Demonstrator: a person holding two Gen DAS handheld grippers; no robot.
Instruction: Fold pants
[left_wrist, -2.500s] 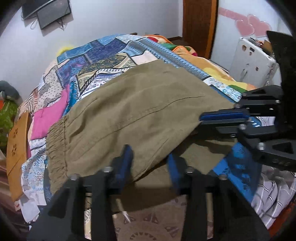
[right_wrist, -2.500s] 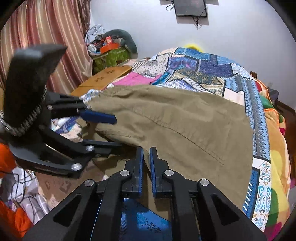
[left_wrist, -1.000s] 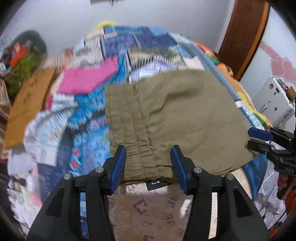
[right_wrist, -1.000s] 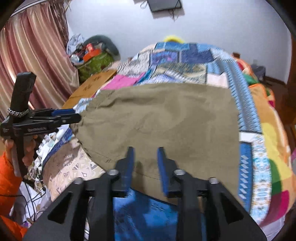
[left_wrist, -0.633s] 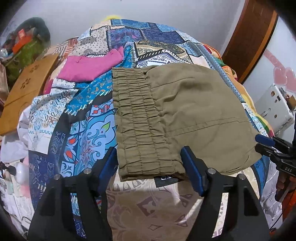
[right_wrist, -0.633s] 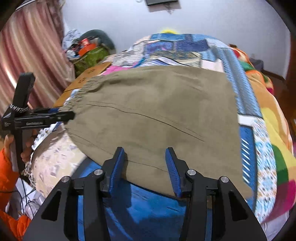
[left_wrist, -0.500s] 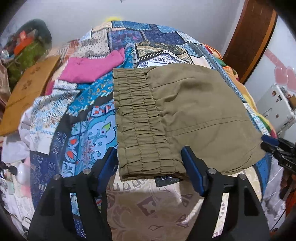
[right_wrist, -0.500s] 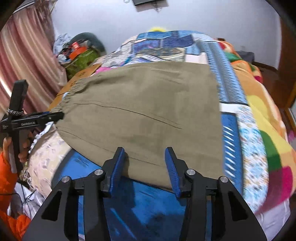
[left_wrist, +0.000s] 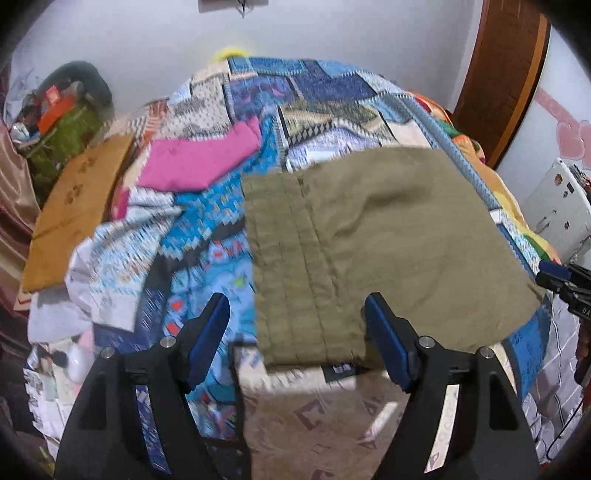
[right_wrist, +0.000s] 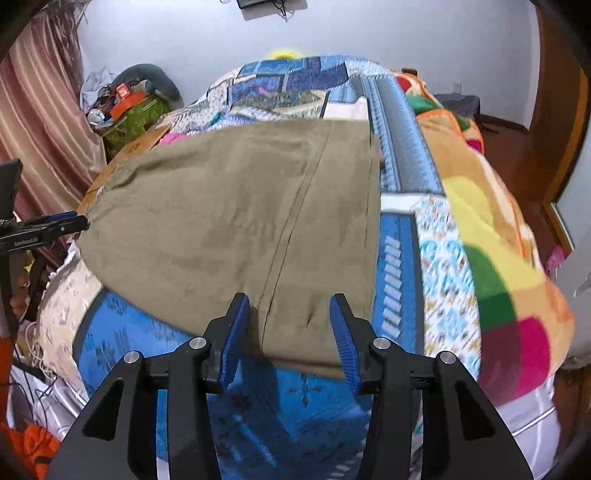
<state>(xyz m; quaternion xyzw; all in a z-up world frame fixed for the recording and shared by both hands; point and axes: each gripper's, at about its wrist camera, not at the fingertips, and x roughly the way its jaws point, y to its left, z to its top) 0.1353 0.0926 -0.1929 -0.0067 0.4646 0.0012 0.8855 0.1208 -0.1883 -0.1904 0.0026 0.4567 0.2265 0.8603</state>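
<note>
The olive-green pants (left_wrist: 376, 236) lie folded and flat on the patchwork bedspread (left_wrist: 207, 236). Their elastic waistband (left_wrist: 291, 280) faces my left gripper (left_wrist: 295, 332), which is open and empty, its jaws either side of the waistband's near corner. In the right wrist view the pants (right_wrist: 236, 229) spread ahead of my right gripper (right_wrist: 288, 328), which is open and empty just above their near right edge. The left gripper (right_wrist: 55, 225) shows at the far left there, and the right gripper's tip (left_wrist: 557, 273) shows at the right edge of the left wrist view.
A pink garment (left_wrist: 199, 158) lies on the bed beyond the pants. A brown cardboard sheet (left_wrist: 77, 206) sits at the bed's left side. A white appliance (left_wrist: 557, 210) stands to the right. A colourful blanket (right_wrist: 491, 236) covers the bed's right side.
Both grippers let go of the pants and opened wide. Each drew back toward the near edge. The right gripper shifted to the pants' right end; the left one faces the waistband.
</note>
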